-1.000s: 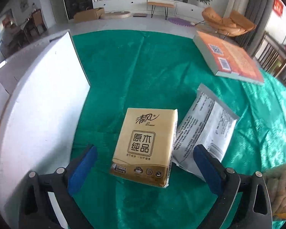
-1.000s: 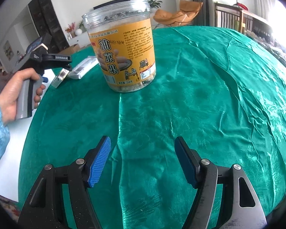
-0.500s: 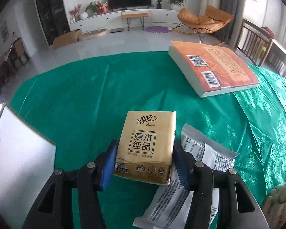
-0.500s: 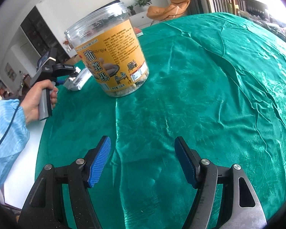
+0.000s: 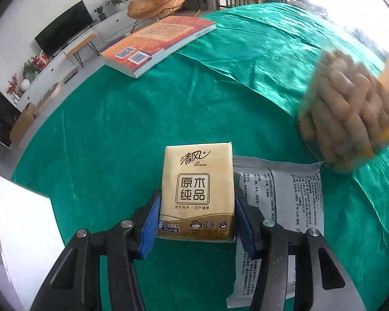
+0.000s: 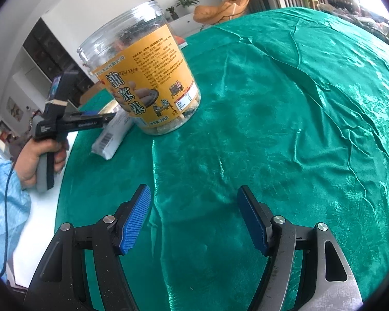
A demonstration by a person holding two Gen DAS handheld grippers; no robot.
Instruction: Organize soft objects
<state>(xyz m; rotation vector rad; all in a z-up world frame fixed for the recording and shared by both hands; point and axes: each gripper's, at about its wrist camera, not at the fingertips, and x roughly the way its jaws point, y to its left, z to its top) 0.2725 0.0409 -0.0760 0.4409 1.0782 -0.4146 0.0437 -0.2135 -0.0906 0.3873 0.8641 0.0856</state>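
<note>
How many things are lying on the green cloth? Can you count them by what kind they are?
Tissue packs: 1, the gold tissue pack, pinched in the left tool
White packets: 1, the white printed packet beside it
Books: 1, the orange book
Jars: 1, the clear snack jar
Total: 4

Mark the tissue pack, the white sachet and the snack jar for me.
tissue pack [image 5: 194,189]: left wrist view, middle of its gold front face.
white sachet [image 5: 287,197]: left wrist view, printed panel right of the pack.
snack jar [image 6: 145,77]: right wrist view, orange label.
</note>
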